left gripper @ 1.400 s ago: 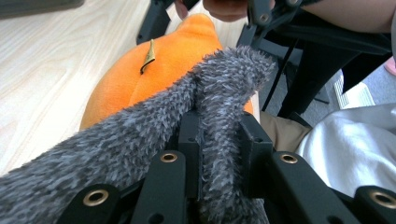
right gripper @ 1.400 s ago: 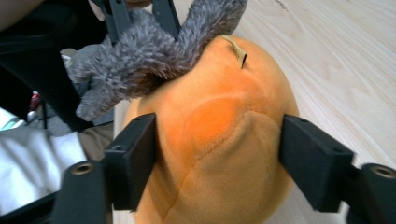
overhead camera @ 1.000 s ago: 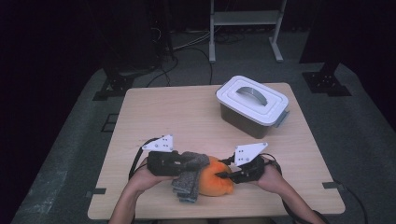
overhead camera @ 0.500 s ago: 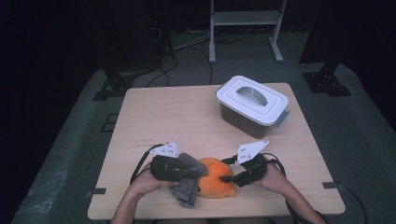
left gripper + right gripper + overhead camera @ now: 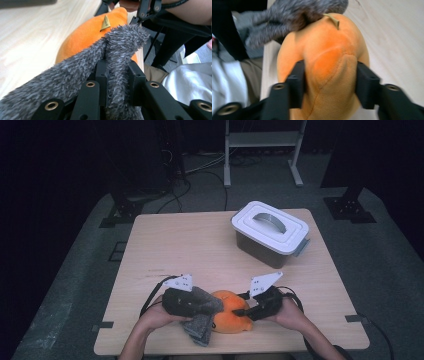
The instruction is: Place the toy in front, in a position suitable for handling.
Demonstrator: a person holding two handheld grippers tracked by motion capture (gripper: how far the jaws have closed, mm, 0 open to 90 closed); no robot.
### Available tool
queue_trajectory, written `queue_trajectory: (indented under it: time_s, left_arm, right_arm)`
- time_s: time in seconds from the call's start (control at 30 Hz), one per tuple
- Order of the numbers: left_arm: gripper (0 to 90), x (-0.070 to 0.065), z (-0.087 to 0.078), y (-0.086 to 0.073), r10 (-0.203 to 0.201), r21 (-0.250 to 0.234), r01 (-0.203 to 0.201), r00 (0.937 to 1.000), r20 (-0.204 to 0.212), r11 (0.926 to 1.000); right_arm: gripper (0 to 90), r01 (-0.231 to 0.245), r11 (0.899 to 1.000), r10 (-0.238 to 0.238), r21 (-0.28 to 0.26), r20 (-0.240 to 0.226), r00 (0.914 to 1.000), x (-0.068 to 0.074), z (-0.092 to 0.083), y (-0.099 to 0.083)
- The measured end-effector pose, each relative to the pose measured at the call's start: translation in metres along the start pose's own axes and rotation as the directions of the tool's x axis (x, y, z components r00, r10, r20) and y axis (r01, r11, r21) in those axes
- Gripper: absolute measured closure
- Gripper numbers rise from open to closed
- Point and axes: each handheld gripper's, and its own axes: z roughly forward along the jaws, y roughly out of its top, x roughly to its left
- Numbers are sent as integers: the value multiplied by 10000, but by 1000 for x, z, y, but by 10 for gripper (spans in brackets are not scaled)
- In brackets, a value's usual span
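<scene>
An orange plush toy [image 5: 231,319] lies near the table's front edge, with a grey fuzzy cloth [image 5: 200,330] draped against its left side. My left gripper [image 5: 212,307] is shut on a fold of that grey cloth [image 5: 120,50], which bunches up between the jaws [image 5: 117,72], with the orange plush [image 5: 85,35] just beyond. My right gripper [image 5: 239,312] comes in from the right. Its jaws have just been closing with the orange plush [image 5: 329,50] between them, and both pads now press into its sides [image 5: 329,75]. The grey cloth [image 5: 294,12] lies over the toy's far end.
A white lidded box [image 5: 270,232] with a handle stands at the back right of the wooden table [image 5: 190,245]. A white metal frame [image 5: 262,140] and cables are on the dark floor behind. The person's lap is just below the front edge.
The left gripper and its grey cloth have shifted slightly toward the front edge. The right gripper stays against the orange plush in about the same place.
</scene>
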Motion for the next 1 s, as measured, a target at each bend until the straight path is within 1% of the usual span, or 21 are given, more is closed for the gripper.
queue_trajectory:
  time_s: [0.07,0.17,0.23,0.27,0.3,0.37,0.4,0.47,0.5,0.57,0.67,0.77,0.8,0.87,0.93,1.0]
  left_arm:
    - [747,-1,-6,5,80,-195,-83,9999,-137,9998]
    - [747,-3,-15,14,261,-584,-287,9987,-448,9979]
    - [747,-4,-20,18,338,-833,-384,9979,-556,9958]
    - [746,-4,-21,19,304,-943,-357,9979,-567,9949]
    - [746,-3,-20,19,312,-894,-362,9979,-568,9953]
    - [746,-1,-13,13,156,-617,-186,9986,-502,9979]
    - [746,1,-8,9,0,-541,-20,9993,-363,9985]
    - [746,7,-4,0,-314,-762,314,9995,9,9966]
    - [746,9,-4,-3,-387,-733,390,9992,55,9965]
    - [746,12,-6,-8,-450,-544,448,9990,-29,9975]
    - [745,16,-7,-17,-671,-286,669,9977,-55,9974]
    - [745,21,-7,-24,-880,-107,879,9961,-110,9961]
    - [745,22,-7,-25,-940,-102,939,9955,-118,9955]
    - [745,23,-7,-25,-930,-139,929,9956,-106,9956]
    - [746,22,-8,-23,-829,-125,827,9965,-140,9965]
    - [747,20,-10,-19,-713,-296,708,9973,-162,9971]
  right_arm:
    - [575,344,9994,-342,-78,203,9992,2,-2,3]
    - [592,891,9955,-875,-319,470,9951,3,-6,7]
    - [594,1424,9892,-1398,-348,676,9879,8,-8,11]
    - [594,1652,9857,-1625,-324,746,9839,10,-8,12]
    - [591,1767,9837,-1740,-319,731,9820,12,-8,14]
    - [585,1789,9835,-1772,-260,561,9826,13,-4,13]
    - [578,1809,9832,-1793,-235,566,9822,13,-2,11]
    - [574,1713,9850,-1703,-192,466,9843,9,-1,9]
    - [575,1699,9853,-1690,-162,473,9845,8,-1,7]
    - [574,1543,9879,-1535,-147,473,9870,6,-2,4]
    - [571,1353,9906,-1345,-189,396,9901,1,-5,-2]
    - [567,1143,9931,-1133,-278,341,9930,-3,-8,-7]
    - [567,1156,9929,-1146,-276,351,9928,-4,-9,-8]
    - [566,1132,9931,-1122,-297,340,9931,-4,-9,-8]
    - [566,1117,9933,-1107,-296,348,9932,-4,-9,-8]
    - [566,1108,9934,-1097,-308,360,9933,-3,-9,-8]
